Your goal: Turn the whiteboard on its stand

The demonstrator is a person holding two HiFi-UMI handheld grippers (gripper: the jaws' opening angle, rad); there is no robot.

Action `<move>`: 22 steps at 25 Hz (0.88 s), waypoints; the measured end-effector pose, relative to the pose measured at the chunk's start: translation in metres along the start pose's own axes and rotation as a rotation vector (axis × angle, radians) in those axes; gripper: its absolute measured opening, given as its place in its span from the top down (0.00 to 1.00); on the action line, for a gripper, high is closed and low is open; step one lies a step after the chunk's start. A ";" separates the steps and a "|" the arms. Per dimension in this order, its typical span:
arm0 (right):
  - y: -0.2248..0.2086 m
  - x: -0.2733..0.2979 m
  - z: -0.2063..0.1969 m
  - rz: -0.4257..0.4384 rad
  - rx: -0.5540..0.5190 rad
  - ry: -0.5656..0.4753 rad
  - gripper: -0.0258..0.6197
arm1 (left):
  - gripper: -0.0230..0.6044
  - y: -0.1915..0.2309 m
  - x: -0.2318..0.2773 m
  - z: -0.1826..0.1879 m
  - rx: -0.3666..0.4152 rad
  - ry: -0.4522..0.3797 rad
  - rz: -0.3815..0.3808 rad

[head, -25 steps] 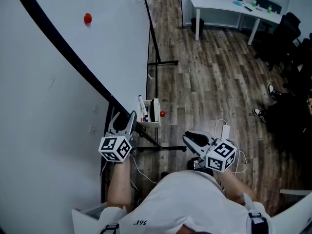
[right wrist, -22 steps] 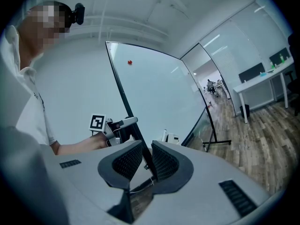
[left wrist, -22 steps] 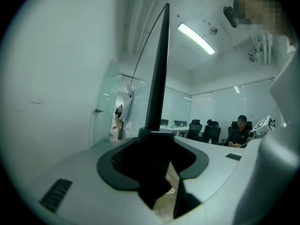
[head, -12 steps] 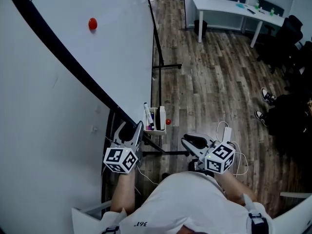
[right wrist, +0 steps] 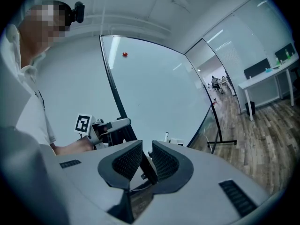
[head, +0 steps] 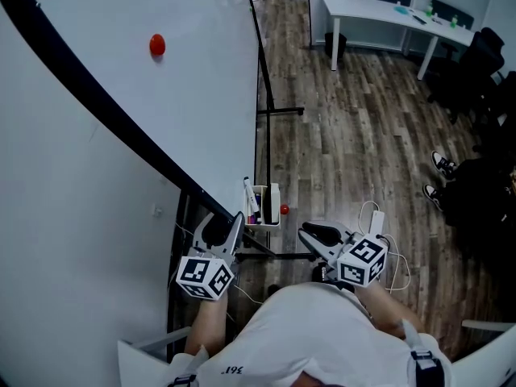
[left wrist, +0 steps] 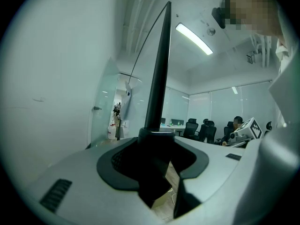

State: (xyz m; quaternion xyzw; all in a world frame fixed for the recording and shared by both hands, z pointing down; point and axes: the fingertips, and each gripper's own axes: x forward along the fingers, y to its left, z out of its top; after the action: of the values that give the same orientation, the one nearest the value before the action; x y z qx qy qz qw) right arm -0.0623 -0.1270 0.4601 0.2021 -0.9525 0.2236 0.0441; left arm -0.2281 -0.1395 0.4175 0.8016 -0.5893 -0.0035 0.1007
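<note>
The whiteboard [head: 193, 71] is a big white panel with a black frame [left wrist: 159, 69] and a red magnet [head: 156, 45] on it. It leans across the left half of the head view. My left gripper [head: 216, 226] is shut on the frame's low edge near the corner. In the left gripper view [left wrist: 157, 168] the black edge fills the gap between the jaws. My right gripper [head: 310, 232] hangs free to the right of the stand, apart from the board. Its jaws [right wrist: 146, 161] stand a narrow gap apart with nothing between them.
A marker tray [head: 264, 201] with pens hangs at the board's lower edge, a small red ball [head: 284, 210] beside it. The stand's black feet [head: 282, 111] lie on the wood floor. Cables and a white adapter [head: 375, 216] lie by my right gripper. A white desk [head: 379, 14] and chairs [head: 484, 47] stand beyond.
My left gripper has come down and nearer to me, still holding the frame. The board's corner, marker tray and magnet shifted right with it. The right gripper barely moved.
</note>
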 end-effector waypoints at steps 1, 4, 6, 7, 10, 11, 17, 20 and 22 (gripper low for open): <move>-0.001 0.002 0.000 0.002 0.000 0.001 0.83 | 0.65 0.000 0.000 -0.001 -0.001 0.002 -0.002; -0.002 0.007 -0.001 0.009 0.001 0.005 0.83 | 0.65 -0.003 -0.001 -0.004 -0.004 0.008 -0.006; -0.002 0.010 0.001 0.012 0.000 0.008 0.83 | 0.65 -0.004 -0.002 -0.003 -0.002 0.010 -0.010; -0.002 0.011 0.002 0.013 0.000 0.009 0.83 | 0.65 -0.005 -0.003 -0.002 -0.001 0.011 -0.012; -0.001 0.014 0.003 0.017 0.002 0.009 0.83 | 0.65 -0.008 -0.007 -0.002 -0.001 0.017 -0.017; 0.000 0.014 0.002 0.018 0.002 0.009 0.83 | 0.65 -0.010 -0.009 -0.004 -0.003 0.019 -0.018; -0.001 0.021 0.002 0.022 0.001 0.016 0.83 | 0.65 -0.012 -0.015 -0.007 -0.001 0.022 -0.025; -0.007 0.029 0.022 0.020 0.009 0.018 0.83 | 0.65 -0.009 -0.003 0.011 -0.002 0.032 -0.031; -0.008 0.032 0.026 0.018 0.011 0.019 0.83 | 0.65 -0.007 -0.002 0.014 -0.003 0.035 -0.034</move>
State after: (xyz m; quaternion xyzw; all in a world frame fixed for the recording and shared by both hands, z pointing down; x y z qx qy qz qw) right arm -0.0885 -0.1568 0.4459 0.1915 -0.9525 0.2314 0.0502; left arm -0.2239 -0.1382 0.4022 0.8113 -0.5737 0.0081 0.1121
